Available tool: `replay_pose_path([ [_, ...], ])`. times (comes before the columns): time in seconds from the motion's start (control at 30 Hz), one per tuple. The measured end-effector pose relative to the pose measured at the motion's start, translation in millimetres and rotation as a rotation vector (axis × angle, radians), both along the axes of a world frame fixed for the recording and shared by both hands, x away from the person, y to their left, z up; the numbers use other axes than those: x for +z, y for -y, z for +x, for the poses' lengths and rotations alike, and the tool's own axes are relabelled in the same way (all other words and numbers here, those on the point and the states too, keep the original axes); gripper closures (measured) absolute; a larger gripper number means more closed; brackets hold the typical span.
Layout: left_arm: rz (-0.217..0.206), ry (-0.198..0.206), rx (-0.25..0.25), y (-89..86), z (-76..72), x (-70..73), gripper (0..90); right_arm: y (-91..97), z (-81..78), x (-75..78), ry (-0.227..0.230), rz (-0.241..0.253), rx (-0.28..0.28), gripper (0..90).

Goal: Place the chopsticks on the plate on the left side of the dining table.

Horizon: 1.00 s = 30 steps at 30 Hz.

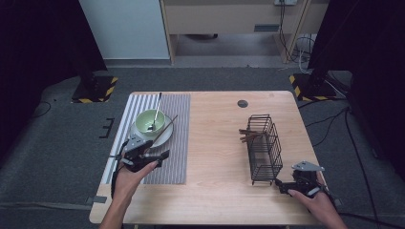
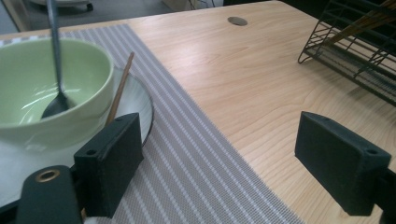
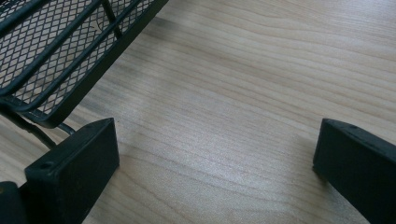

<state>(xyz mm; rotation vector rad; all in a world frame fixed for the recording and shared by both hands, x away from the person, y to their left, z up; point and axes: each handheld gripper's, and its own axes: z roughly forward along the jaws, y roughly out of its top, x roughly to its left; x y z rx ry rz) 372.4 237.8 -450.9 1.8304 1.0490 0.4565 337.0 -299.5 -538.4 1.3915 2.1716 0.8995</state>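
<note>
A green bowl [image 1: 150, 122] [image 2: 44, 84] with a metal spoon [image 1: 155, 114] [image 2: 57, 65] in it sits on a white plate [image 1: 165, 136] [image 2: 140, 100], on a striped grey placemat [image 1: 179, 143] [image 2: 187, 154]. A wooden chopstick [image 1: 165, 130] [image 2: 120, 86] leans on the plate's rim. My left gripper [image 1: 160, 156] [image 2: 229, 163] hangs open just in front of the plate, over the mat. A black wire basket [image 1: 263, 148] [image 2: 355, 51] [image 3: 56, 56] lies on the right with more chopsticks [image 1: 249, 136] [image 2: 364, 23] in it. My right gripper [image 1: 282, 187] [image 3: 215, 172] stands open at the basket's near end, over bare wood.
The wooden table [image 1: 215, 143] has a round cable hole [image 1: 242, 103] [image 2: 237, 20] near its far edge. Bare wood lies between the mat and the basket. Black stands with yellow-striped bases [image 1: 93, 90] rise on the floor behind both far corners.
</note>
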Motion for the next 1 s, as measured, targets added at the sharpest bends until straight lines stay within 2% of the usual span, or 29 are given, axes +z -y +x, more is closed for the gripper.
replay_pose_path([
  [0.07, 0.014, 0.002, -0.012, 13.1, 7.5, 3.9, 15.1, 0.0, 0.0, 0.0, 0.000, 0.000, 0.001, 0.4],
  [0.1, 0.014, 0.002, -0.012, 13.1, 7.5, 3.9, 15.4, 0.0, 0.0, 0.0, 0.000, 0.000, 0.001, 0.4],
  [0.13, 0.023, 0.003, -0.024, 22.6, 12.0, 6.7, 15.6, 0.1, 0.0, 0.0, 0.000, 0.000, 0.001, 0.4],
  [0.2, 0.027, 0.002, -0.035, 27.4, 14.2, 7.6, 17.1, 0.1, -0.1, 0.0, 0.000, 0.000, 0.001, 0.4],
  [0.27, 0.056, -0.009, -0.055, 40.1, 20.9, 7.5, 17.6, 0.3, -0.1, 0.0, 0.001, -0.002, 0.002, 0.4],
  [0.37, 0.061, -0.012, -0.067, 47.7, 24.1, 8.0, 17.5, 0.2, -0.2, 0.0, 0.000, -0.002, 0.001, 0.4],
  [0.4, 0.065, -0.010, -0.081, 56.1, 26.2, 10.2, 17.5, 0.2, -0.2, 0.0, 0.000, -0.002, 0.001, 0.4],
  [0.43, 0.065, -0.010, -0.081, 56.1, 26.2, 10.2, 17.5, 0.2, -0.2, 0.0, 0.000, -0.002, 0.001, 0.4],
  [0.47, 0.066, -0.005, -0.098, 65.4, 27.0, 13.6, 17.4, 0.3, -0.1, 0.0, 0.001, -0.002, 0.002, 0.4],
  [0.5, 0.066, -0.005, -0.098, 65.4, 27.0, 13.6, 17.2, 0.3, -0.1, 0.0, 0.001, -0.002, 0.002, 0.4],
  [0.67, 0.045, 0.013, -0.149, 89.8, 25.0, 22.9, 17.4, 0.4, -0.4, 0.0, 0.002, -0.003, 0.004, 0.4],
  [1.0, 0.029, 0.018, -0.182, 120.4, 32.1, 31.8, 21.2, 0.4, -0.7, 0.0, 0.002, -0.002, 0.005, 0.4],
])
